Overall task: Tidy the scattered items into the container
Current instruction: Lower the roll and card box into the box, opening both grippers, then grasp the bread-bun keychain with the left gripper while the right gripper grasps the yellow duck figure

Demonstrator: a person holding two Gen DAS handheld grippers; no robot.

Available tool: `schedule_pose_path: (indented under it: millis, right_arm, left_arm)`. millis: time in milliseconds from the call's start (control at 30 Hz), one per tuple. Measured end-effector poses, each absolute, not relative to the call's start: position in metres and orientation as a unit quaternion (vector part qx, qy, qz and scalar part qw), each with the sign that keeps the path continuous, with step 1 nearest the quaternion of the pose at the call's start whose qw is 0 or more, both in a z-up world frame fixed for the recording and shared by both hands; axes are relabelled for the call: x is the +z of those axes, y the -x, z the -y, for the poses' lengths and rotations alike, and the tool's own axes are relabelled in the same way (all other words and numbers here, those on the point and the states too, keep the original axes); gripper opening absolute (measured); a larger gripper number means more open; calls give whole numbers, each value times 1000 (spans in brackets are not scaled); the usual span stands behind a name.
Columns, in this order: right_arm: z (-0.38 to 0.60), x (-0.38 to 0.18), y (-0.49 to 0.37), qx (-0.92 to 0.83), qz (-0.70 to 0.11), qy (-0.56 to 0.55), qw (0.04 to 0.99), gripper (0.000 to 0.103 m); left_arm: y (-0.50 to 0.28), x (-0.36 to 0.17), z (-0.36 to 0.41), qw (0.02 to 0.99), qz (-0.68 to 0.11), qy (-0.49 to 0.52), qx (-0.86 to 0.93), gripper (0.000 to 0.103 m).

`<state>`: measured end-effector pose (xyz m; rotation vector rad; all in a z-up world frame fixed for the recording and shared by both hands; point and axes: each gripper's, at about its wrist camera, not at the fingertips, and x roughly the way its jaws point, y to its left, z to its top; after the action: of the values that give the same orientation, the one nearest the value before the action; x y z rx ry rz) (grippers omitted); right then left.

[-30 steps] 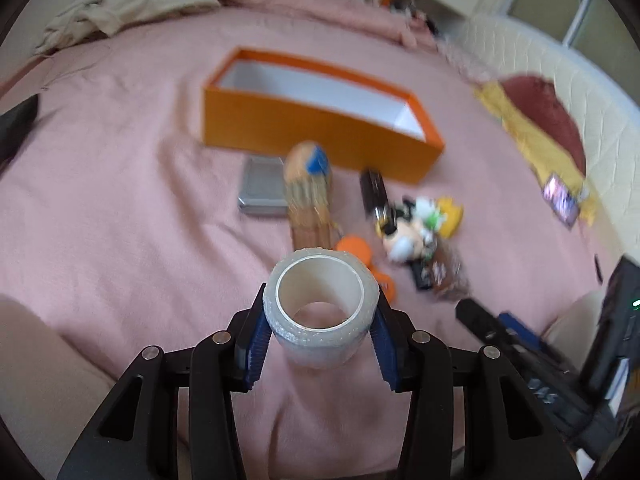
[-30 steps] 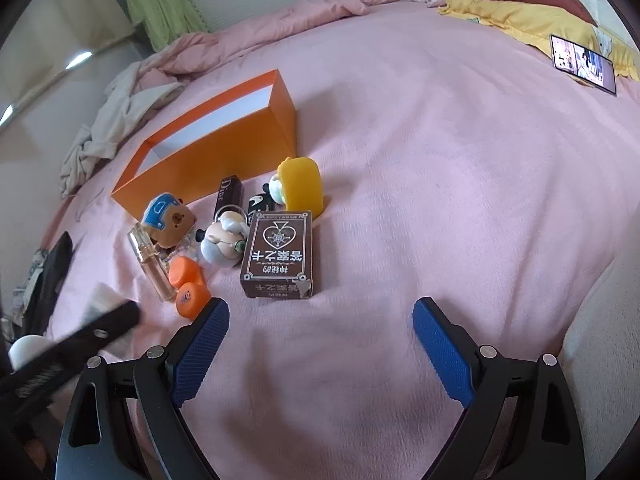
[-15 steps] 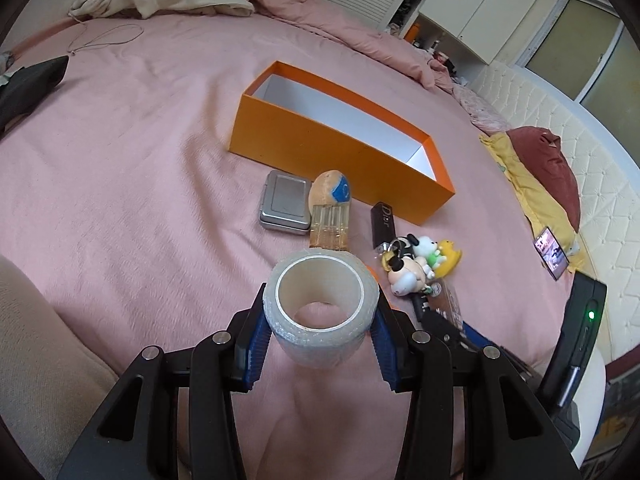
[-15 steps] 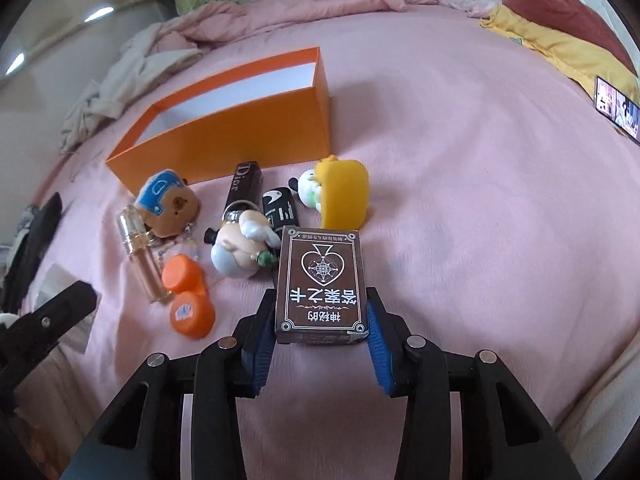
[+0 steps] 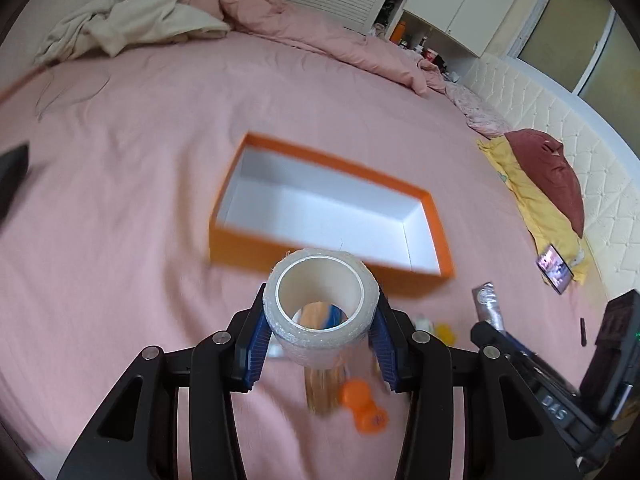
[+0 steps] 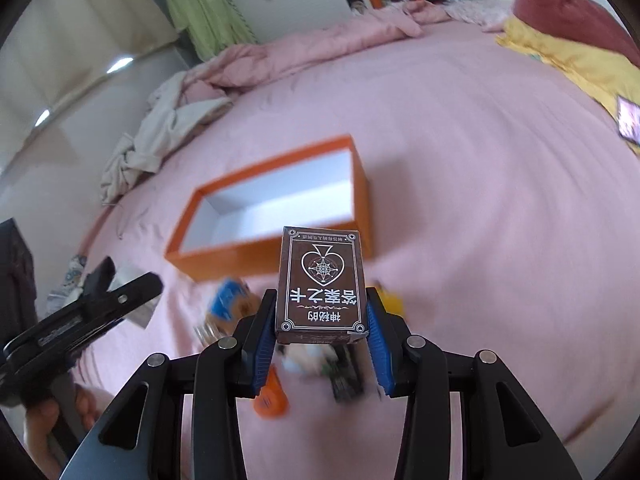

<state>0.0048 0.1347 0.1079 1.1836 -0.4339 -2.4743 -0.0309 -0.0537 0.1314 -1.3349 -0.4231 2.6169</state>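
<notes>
An open orange box point(image 5: 434, 222) with a white inside lies on the pink bed, also in the right wrist view point(image 6: 362, 184). My left gripper point(image 5: 320, 340) is shut on a roll of clear tape point(image 5: 320, 320), held up just short of the box's near wall. My right gripper point(image 6: 322, 340) is shut on a brown card box point(image 6: 322, 284) with a spade emblem, lifted above the scattered items. Below lie an orange cap point(image 6: 270, 398), a blurred toy with a blue cap point(image 6: 228, 300) and a yellow toy point(image 6: 390, 300). The left gripper also shows at the left edge point(image 6: 80, 316).
Crumpled bedding point(image 5: 140, 20) lies at the far side of the bed. A yellow cloth with a dark red pillow point(image 5: 552, 176) and a phone point(image 5: 554, 268) sit at the right. A person's hand point(image 6: 48, 420) holds the left gripper's handle.
Both grippers have risen and moved toward the orange box. The right gripper closed on the brown card box and lifted it off the bed. The tape roll stays held.
</notes>
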Motion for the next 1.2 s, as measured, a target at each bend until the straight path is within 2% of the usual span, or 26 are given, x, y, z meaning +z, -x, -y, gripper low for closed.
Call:
schedule_pose_path:
  millis: [67, 167, 233, 367, 633, 700, 733, 833, 1067, 1133, 1200]
  right_arm:
    - [-120, 122, 24, -877, 140, -413, 201, 41]
    - [-98, 128, 56, -885, 88, -405, 210, 41]
    - [-91, 122, 73, -884, 70, -411, 211, 41]
    - [-93, 99, 89, -875, 87, -437, 192, 41]
    - [-90, 92, 100, -869, 98, -449, 185, 41]
    - [-88, 92, 97, -869, 94, -449, 186, 41]
    - [-89, 93, 96, -869, 95, -448, 186, 42]
    - [-94, 99, 91, -876, 102, -434, 183, 59]
    - [-123, 104, 73, -887, 129, -418, 146, 60]
    - [-136, 101, 63, -887, 144, -421, 122, 60]
    - [-147, 96, 56, -883, 161, -427, 109, 60]
  left_arm:
    - [61, 132, 53, 99, 137, 454, 875, 47]
    - [96, 128, 44, 101, 86, 452, 882, 47]
    - [107, 118, 45, 104, 88, 458, 878, 47]
    - [114, 97, 51, 107, 121, 488, 858, 47]
    - [116, 95, 56, 96, 117, 489, 859, 47]
    - [117, 91, 57, 91, 121, 496, 855, 50]
    - [116, 91, 58, 92, 126, 495, 855, 50]
    - [113, 95, 62, 88, 133, 484, 860, 50]
    - [85, 100, 72, 101, 160, 474, 860, 50]
    - [73, 104, 74, 109, 171, 471, 858, 53]
    - [60, 106, 81, 116, 195, 466, 855, 74]
